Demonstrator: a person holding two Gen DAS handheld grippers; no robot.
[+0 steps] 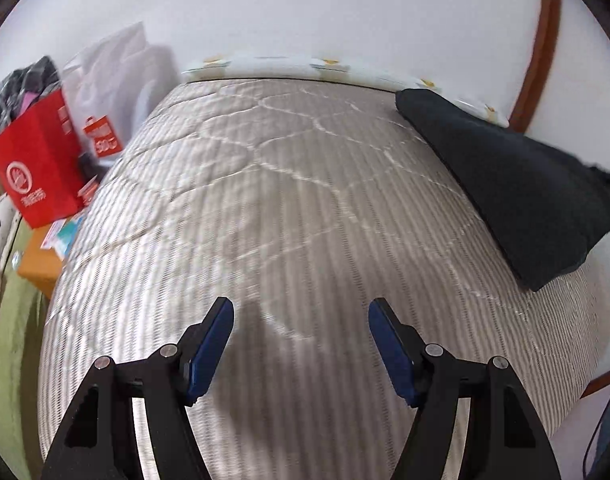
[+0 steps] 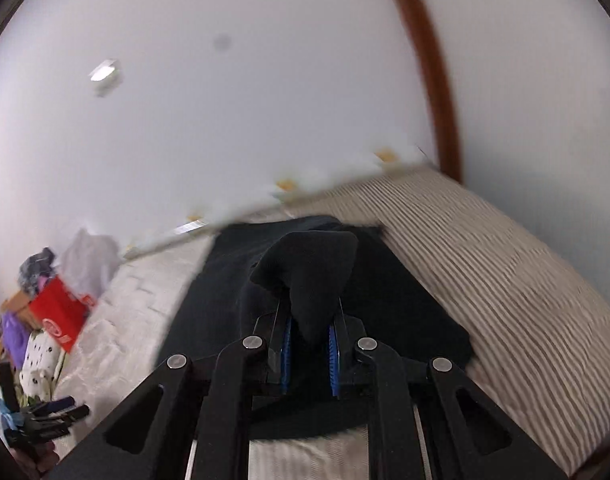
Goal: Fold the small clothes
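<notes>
Both grippers work over a striped quilted mattress (image 1: 265, 208). Spread wide with nothing between its blue pads (image 1: 209, 352), the left gripper (image 1: 301, 344) hangs above bare mattress, its shadow falling just ahead of the fingertips. Off to its right, a dark garment (image 1: 517, 184) lies flat on the mattress near the far edge, well apart from that gripper. From the right wrist view, the right gripper (image 2: 311, 332) is closed down on a bunched fold of the same dark garment (image 2: 313, 276), which rises in a soft peak above the fingers while the rest of the cloth spreads flat beneath and around it; motion blur softens the edges, so which part of the garment is pinched is hard to tell. A red paper bag (image 1: 37, 160) and a white plastic bag (image 1: 117, 76) sit beside the mattress on the left, against a plain white wall (image 1: 305, 8). A brown wooden frame (image 2: 429, 72) curves up the wall at right.
</notes>
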